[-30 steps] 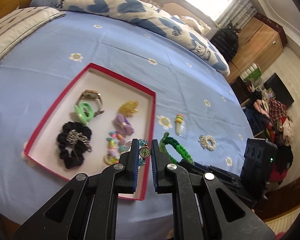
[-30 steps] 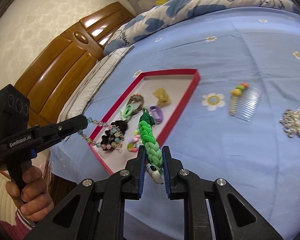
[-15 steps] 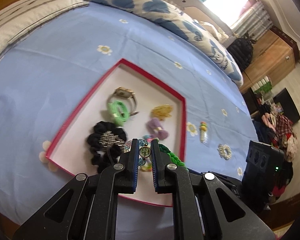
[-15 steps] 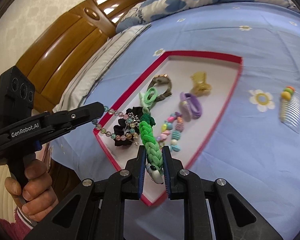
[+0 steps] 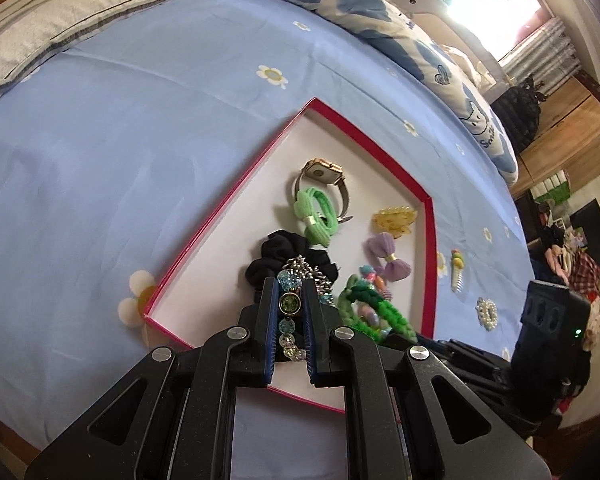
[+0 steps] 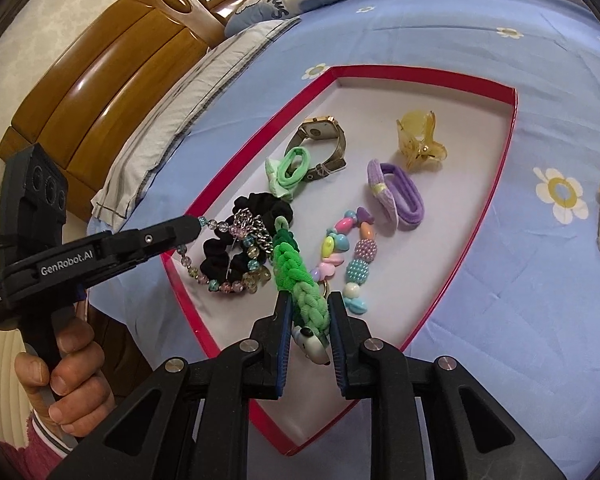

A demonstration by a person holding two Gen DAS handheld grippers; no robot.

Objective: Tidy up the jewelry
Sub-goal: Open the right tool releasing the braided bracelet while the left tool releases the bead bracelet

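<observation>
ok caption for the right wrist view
Right gripper lowering a green braided band into the red-rimmed tray.

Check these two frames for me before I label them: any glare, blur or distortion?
Left wrist view: window top right blown out white; fisheye bends the red tray rim; centre sharp. Right wrist view: bright glare streaks on the wooden headboard; bed sheet curves strongly; jewelry crisp, no motion blur.

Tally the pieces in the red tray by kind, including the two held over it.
Hair ties, 4: black scrunchie, green bow tie, purple tie, green braided tie between the right gripper fingers.
Bead bracelets, 2: pastel one, glass-bead one in the left gripper.
Watch: 1
Yellow claw clip: 1
Total: 8
</observation>
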